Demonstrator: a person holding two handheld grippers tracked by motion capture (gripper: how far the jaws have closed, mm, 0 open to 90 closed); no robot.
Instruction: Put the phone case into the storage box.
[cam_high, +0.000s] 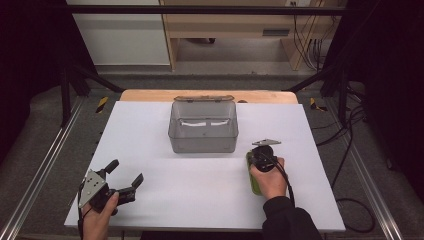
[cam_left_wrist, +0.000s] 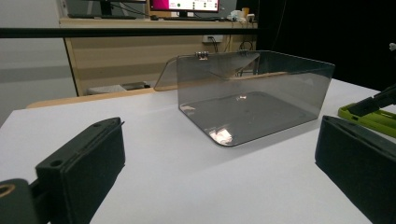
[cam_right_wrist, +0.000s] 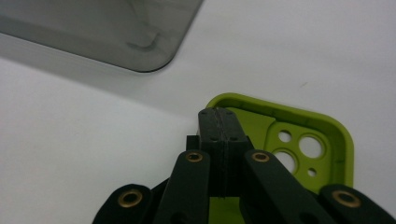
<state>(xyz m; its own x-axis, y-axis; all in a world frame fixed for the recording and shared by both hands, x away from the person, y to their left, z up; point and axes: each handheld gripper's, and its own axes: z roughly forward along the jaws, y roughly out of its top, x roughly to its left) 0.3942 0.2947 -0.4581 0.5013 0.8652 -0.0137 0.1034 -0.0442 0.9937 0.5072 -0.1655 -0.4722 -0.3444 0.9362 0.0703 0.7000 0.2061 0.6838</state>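
Two grippers, one case, one bin on a white table (cam_high: 165, 200).

Item 1: right gripper (cam_right_wrist: 219, 122). Jaws pressed together over the left edge of the case; whether the wall is pinched between them or they merely rest on it cannot be told. In the high view the right gripper (cam_high: 260, 159) points down at the table just right of the bin's near right corner.

Item 2: case (cam_right_wrist: 299, 140). Green phone case, lying flat with its open side up and camera cut-outs visible, on the table near the bin, apart from it. In the high view the case (cam_high: 252, 180) runs under the right hand.

Item 3: bin (cam_high: 202, 127). Smoky clear plastic, empty, hinged lid folded back behind it, at table centre towards the far edge.

Item 4: left gripper (cam_high: 122, 182). Jaws spread wide, holding nothing, resting at the near left and aimed towards the bin (cam_left_wrist: 252, 93).

Handling note: the step in hand looks like lifting the case for the bin. A soft rim may flex or slip; a deeper bite on the side wall and a level lift seem wise.

Clearance note: the bin's near wall stands between case and interior, so the case should rise above the rim before moving across. Bare table lies on both sides of the bin; the table's right edge is near the right hand.
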